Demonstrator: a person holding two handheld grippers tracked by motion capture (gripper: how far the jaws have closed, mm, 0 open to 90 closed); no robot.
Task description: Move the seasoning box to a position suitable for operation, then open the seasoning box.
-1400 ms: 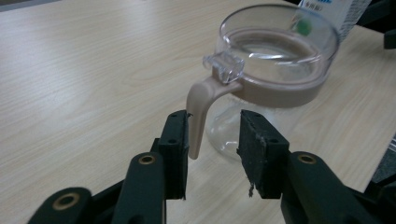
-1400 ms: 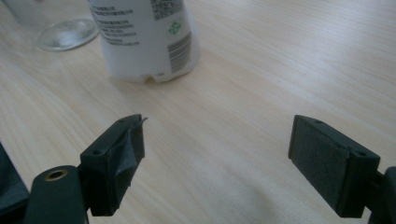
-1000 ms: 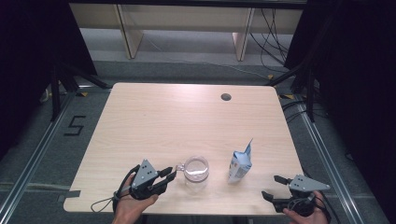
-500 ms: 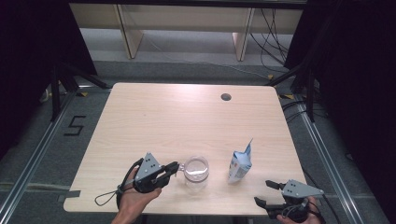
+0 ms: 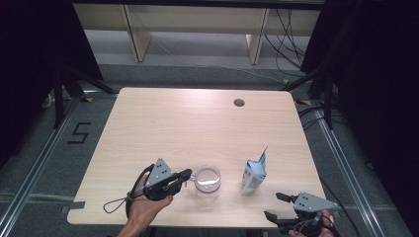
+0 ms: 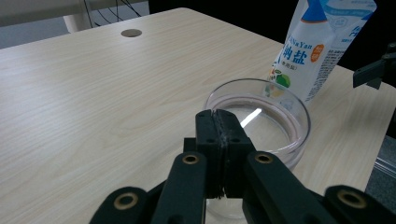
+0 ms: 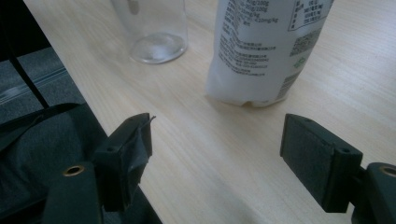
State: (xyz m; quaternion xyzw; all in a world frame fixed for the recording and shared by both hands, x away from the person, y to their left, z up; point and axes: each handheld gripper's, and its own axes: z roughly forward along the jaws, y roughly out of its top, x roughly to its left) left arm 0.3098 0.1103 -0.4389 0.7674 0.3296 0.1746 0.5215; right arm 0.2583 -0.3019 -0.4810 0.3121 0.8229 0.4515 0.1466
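Now the right tool (image 5: pixel 277 206) sits lower, nearer the table (image 5: pixel 188 123) edge.

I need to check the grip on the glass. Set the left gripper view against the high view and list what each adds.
Left gripper view alone: the left gripper's jaws pressed together on the near rim of the clear glass, and the print on the salt pouch. High view alone: the person's hand, the whole table and the right gripper, open at the near edge. Both: glass, pouch beside it, round table hole.
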